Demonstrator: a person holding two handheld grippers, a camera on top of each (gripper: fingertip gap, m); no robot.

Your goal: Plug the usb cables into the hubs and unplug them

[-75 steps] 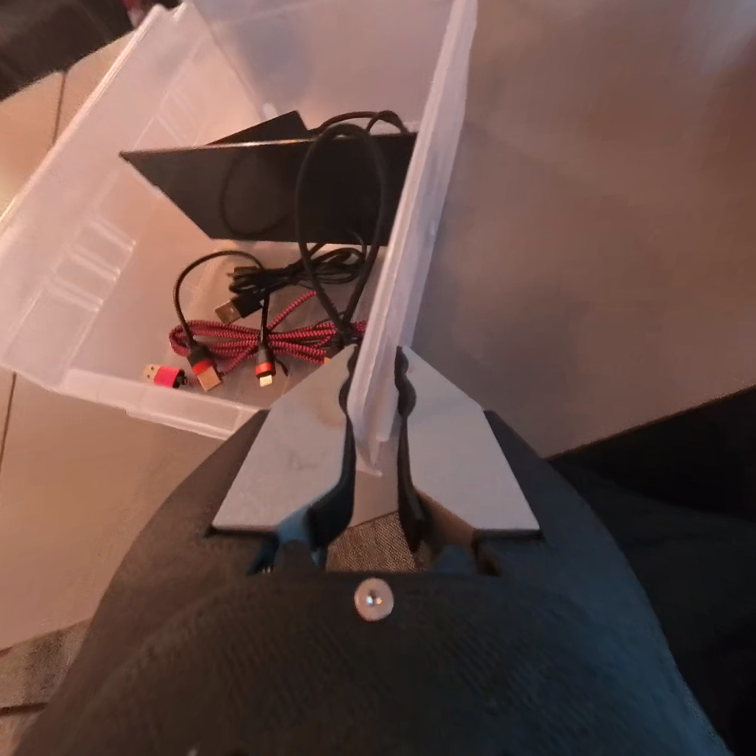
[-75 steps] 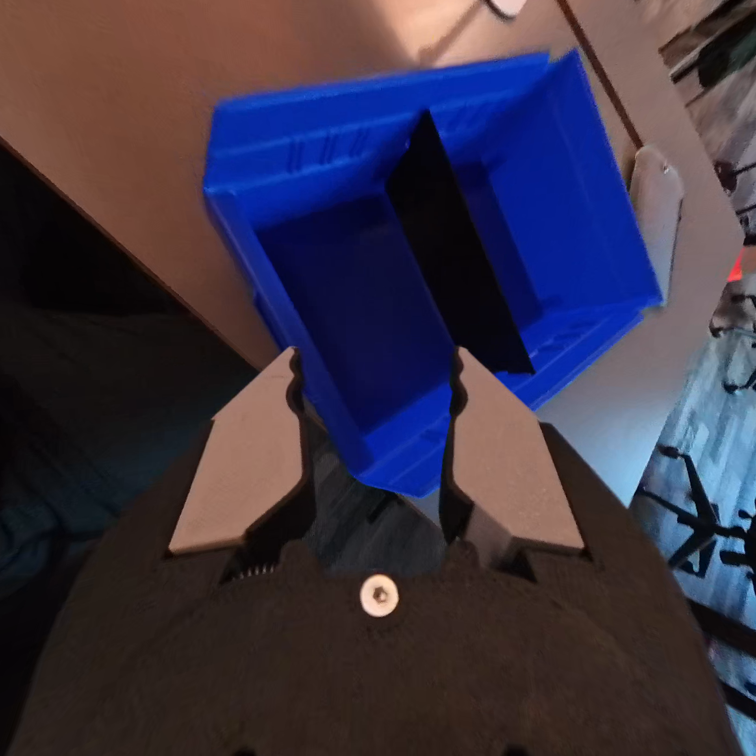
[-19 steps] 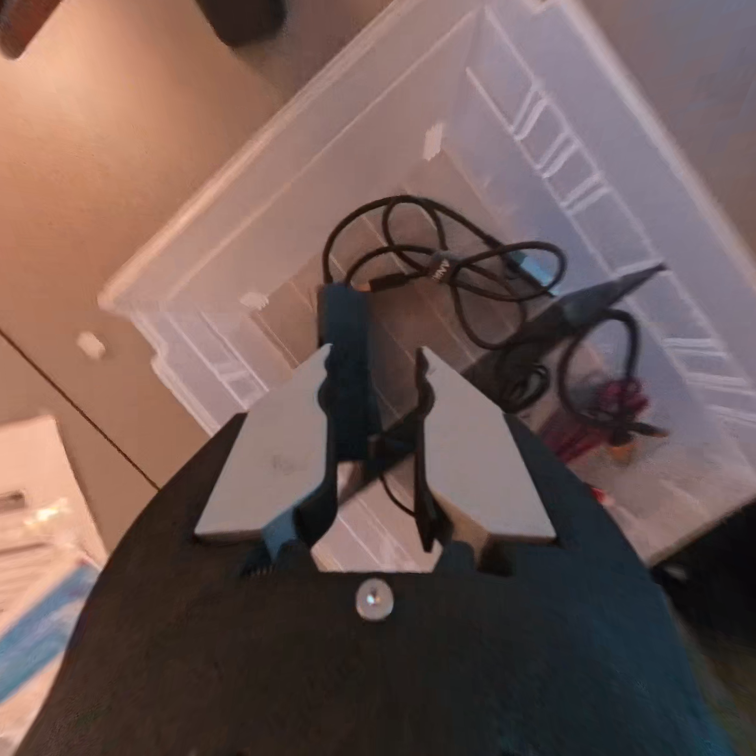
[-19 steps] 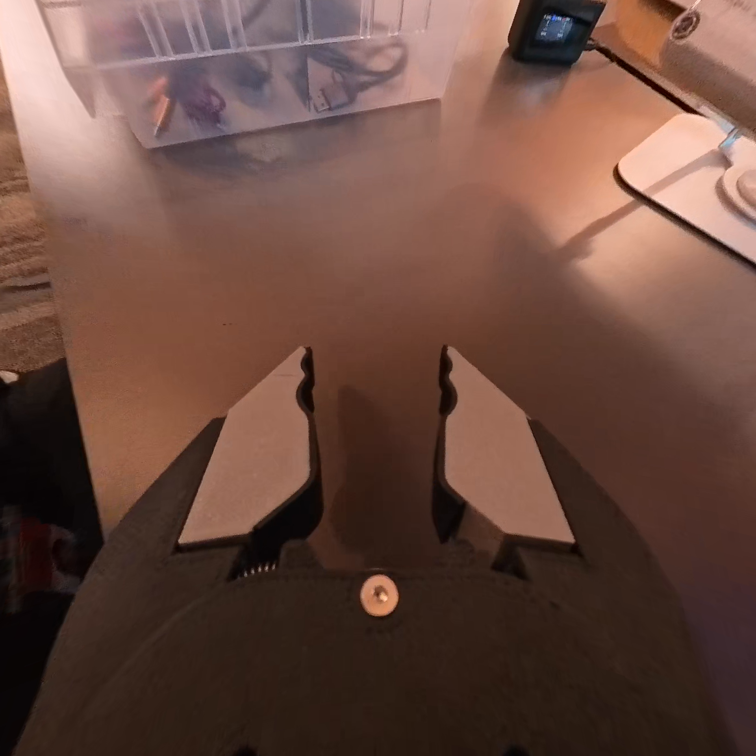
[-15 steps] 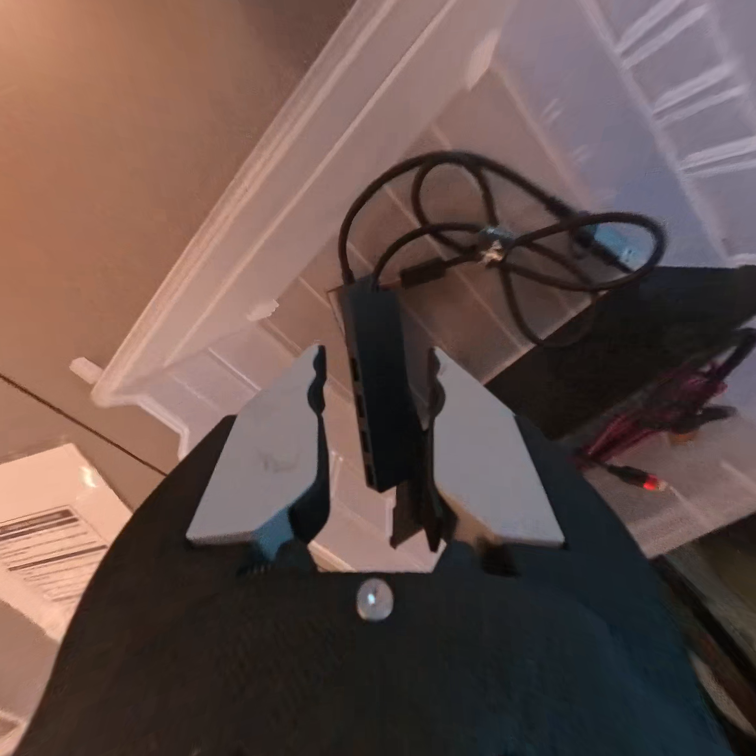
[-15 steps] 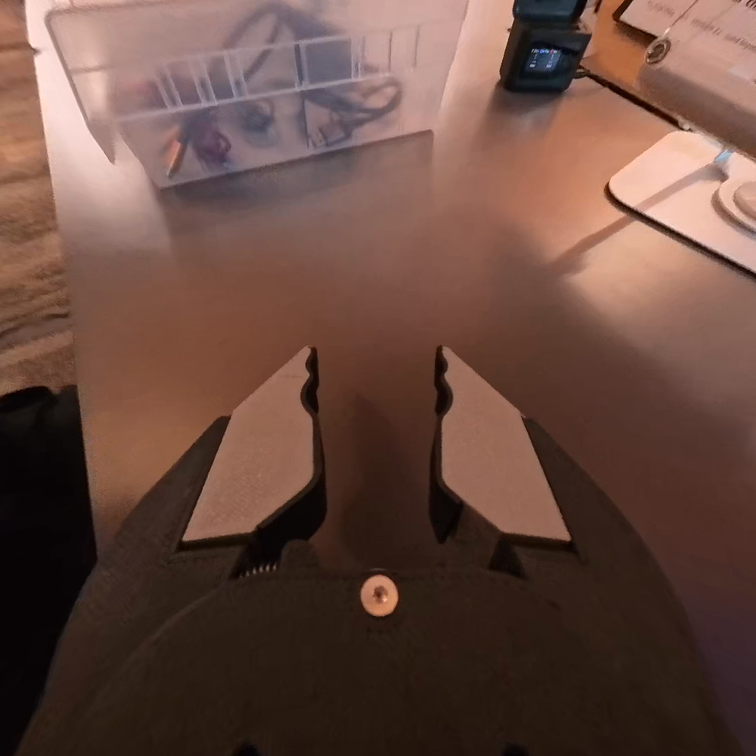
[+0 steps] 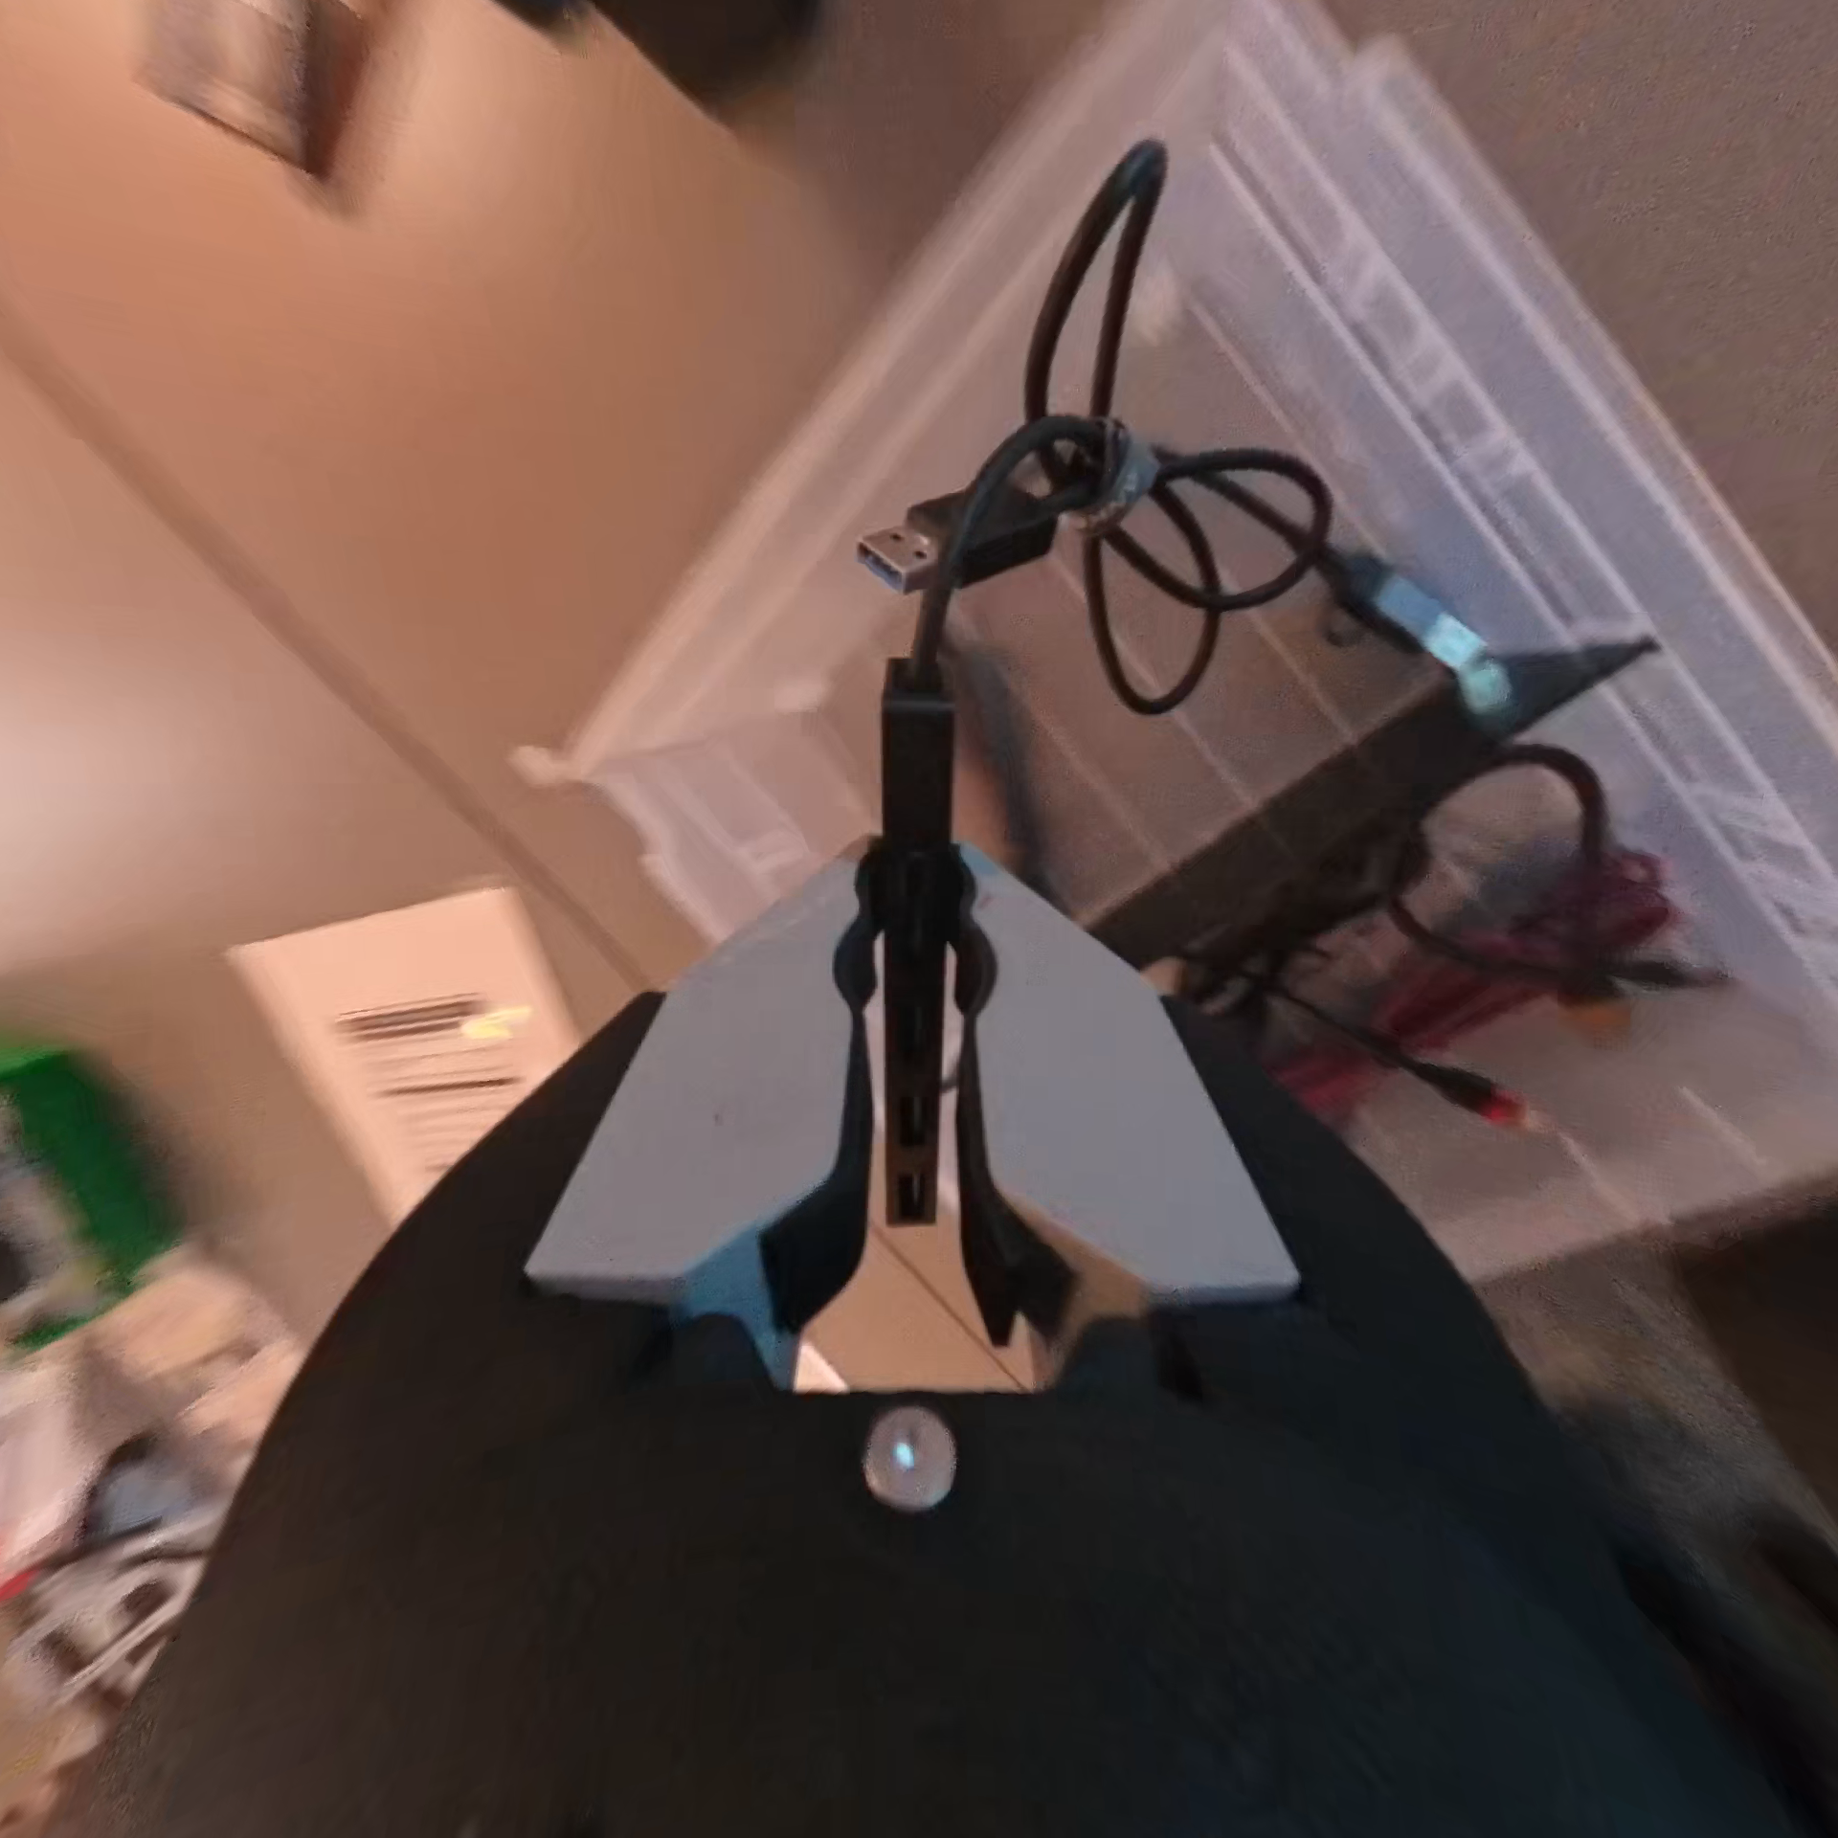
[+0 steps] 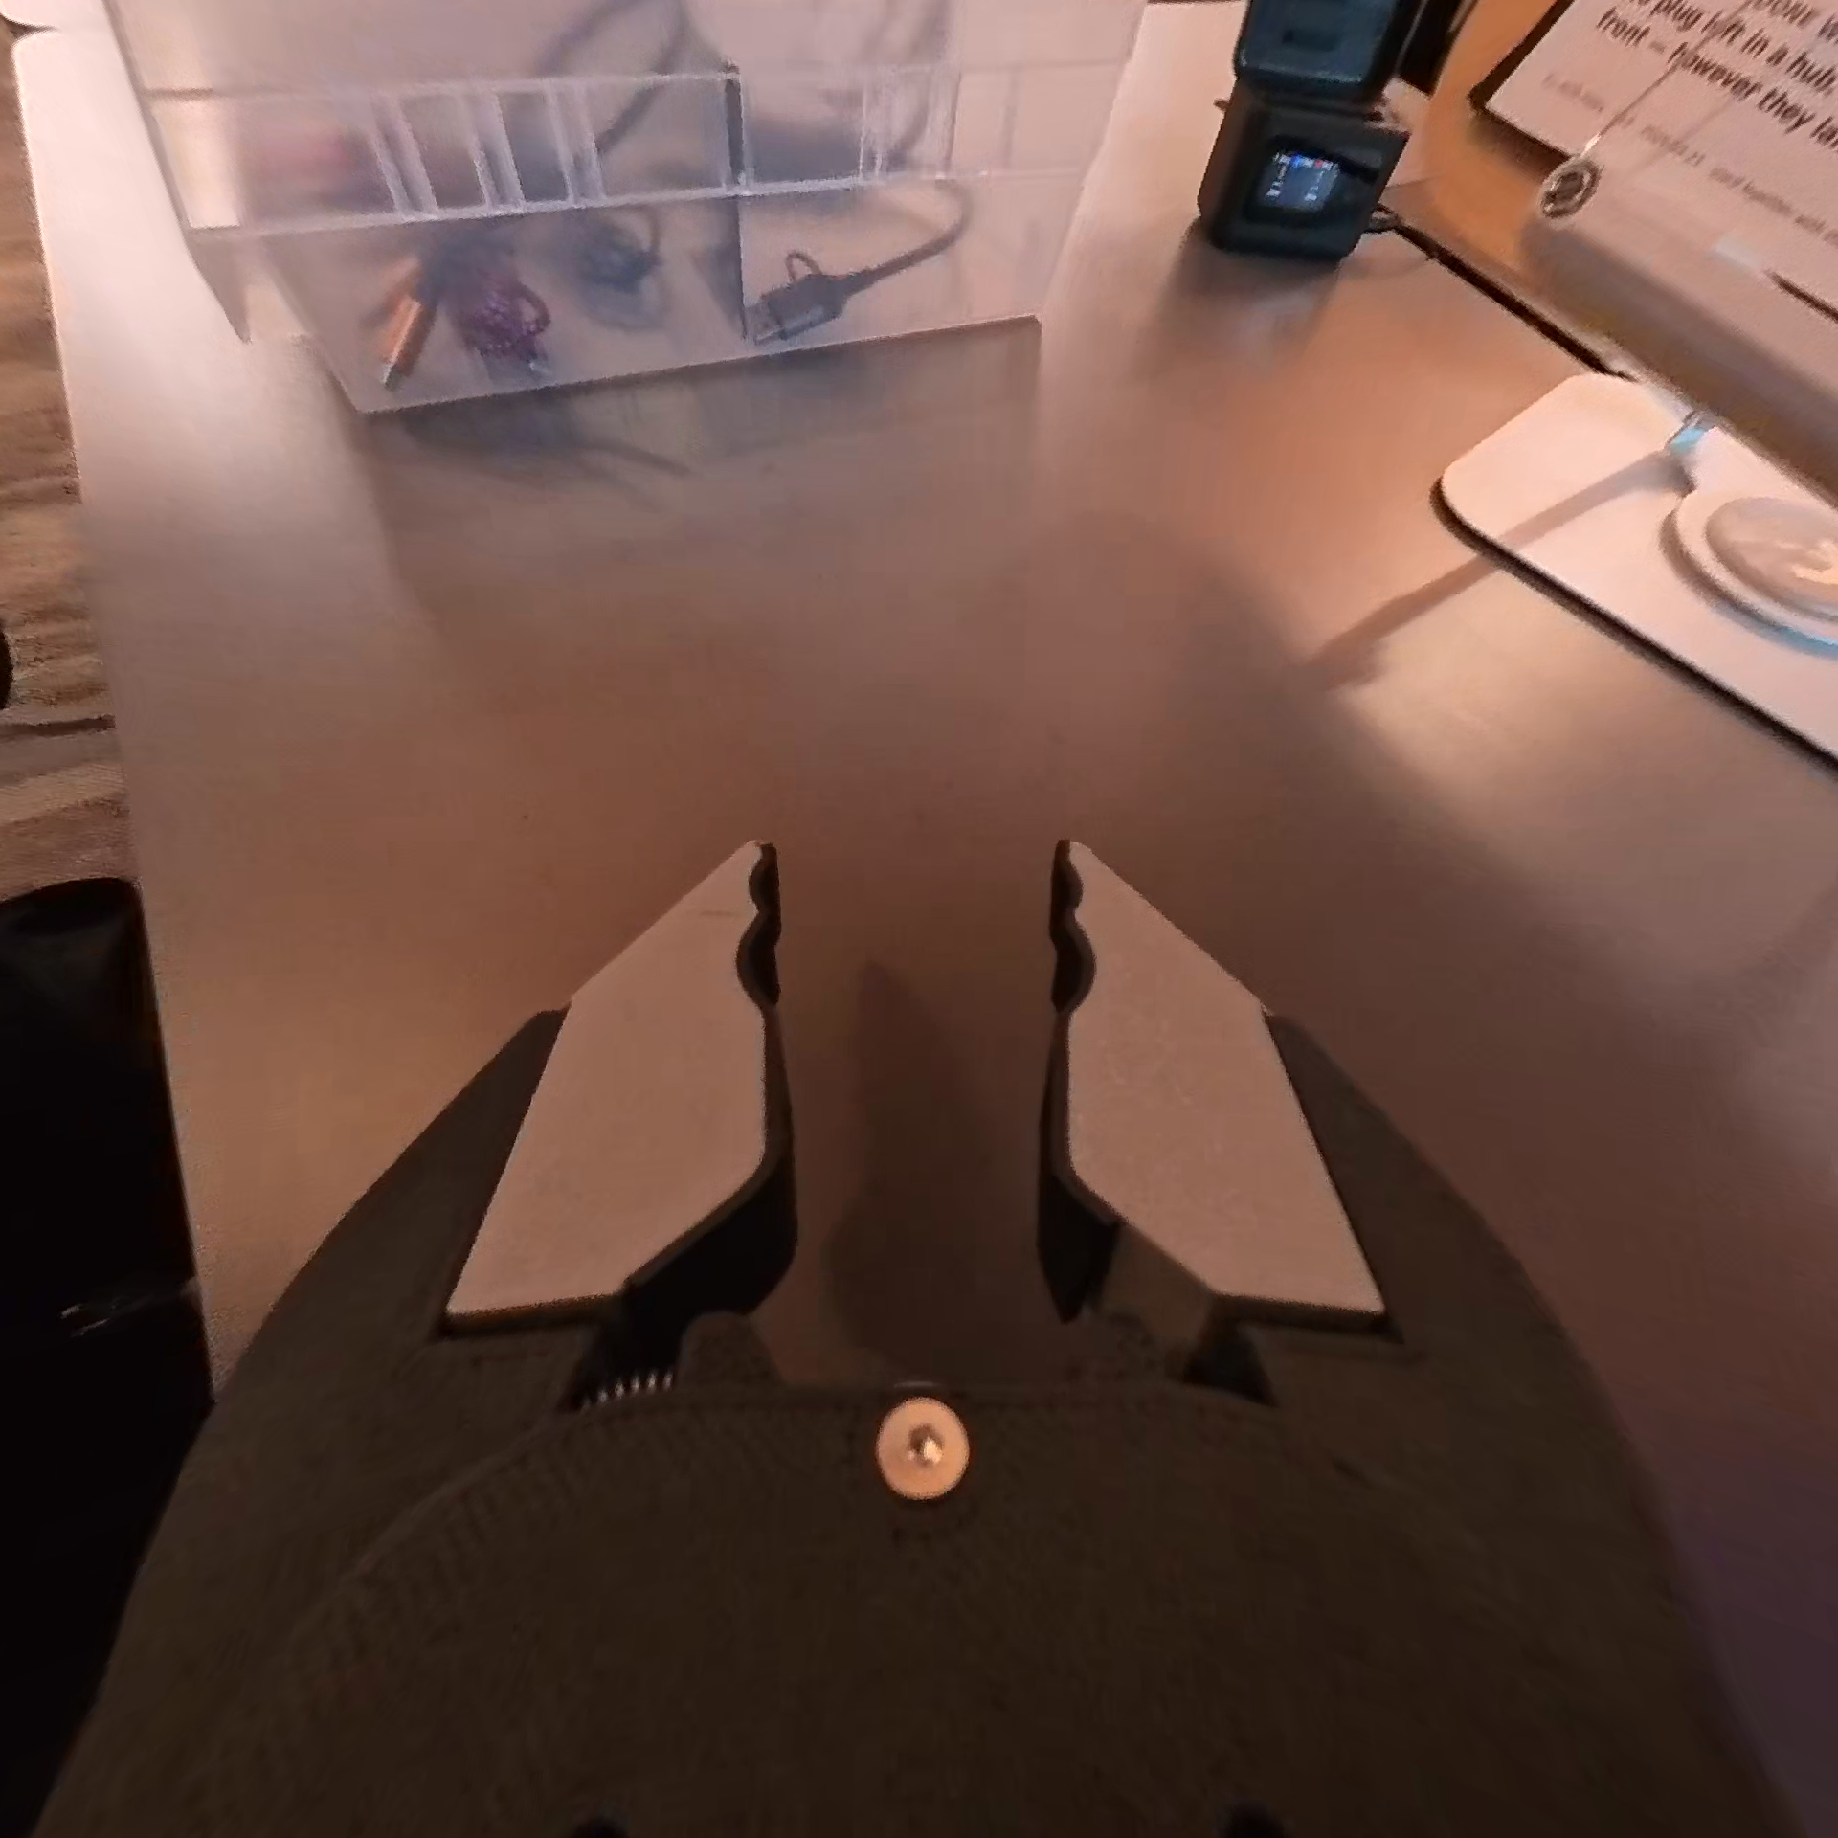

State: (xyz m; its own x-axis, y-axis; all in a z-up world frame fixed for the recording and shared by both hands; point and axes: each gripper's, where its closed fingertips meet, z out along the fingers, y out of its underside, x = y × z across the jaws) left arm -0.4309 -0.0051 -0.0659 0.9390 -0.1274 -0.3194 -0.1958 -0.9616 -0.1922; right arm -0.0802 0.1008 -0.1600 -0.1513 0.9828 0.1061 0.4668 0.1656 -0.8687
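Above table [image 8: 895, 617], left fingers [image 7: 1074, 1084] clamp hub [image 7: 917, 786]; right fingers [image 8: 637, 1094] apart.

Bin [image 8: 617, 149] on the counter [image 8: 895, 617], ahead and left; cables [image 8: 845, 283] inside it. Small device [image 8: 1293, 179] to its right; flat base [image 8: 1611, 557] farther right.

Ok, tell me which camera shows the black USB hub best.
The left wrist view. There the USB hub sits upright, clamped between the left gripper fingers, its ports facing the camera and its own cable looping above the clear bin. The right wrist view shows no hub, only the open right gripper over the table.
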